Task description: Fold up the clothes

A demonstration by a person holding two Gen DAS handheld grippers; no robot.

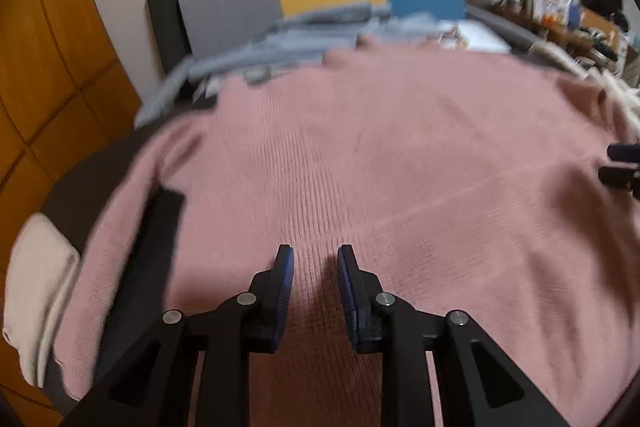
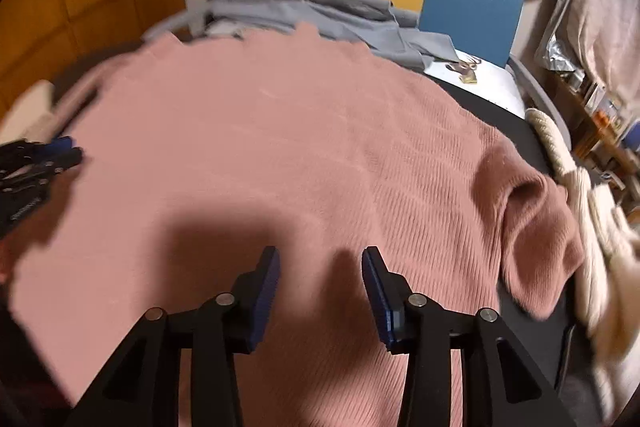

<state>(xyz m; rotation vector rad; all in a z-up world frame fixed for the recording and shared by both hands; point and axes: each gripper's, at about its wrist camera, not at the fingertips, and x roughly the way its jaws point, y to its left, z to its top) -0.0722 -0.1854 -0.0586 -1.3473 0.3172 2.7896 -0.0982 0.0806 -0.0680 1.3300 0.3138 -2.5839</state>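
Pink sweater (image 1: pixel 360 155) is spread flat on the dark sofa (image 2: pixel 532 143) so it's easy to fold, with the left gripper (image 1: pixel 315 259) and right gripper (image 2: pixel 320 261) both open, empty, hovering over it.

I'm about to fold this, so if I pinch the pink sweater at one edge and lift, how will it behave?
The pink sweater is ribbed knit, so it will probably drape limply. Its sleeve already slumps in folds. Both grippers are open and empty.
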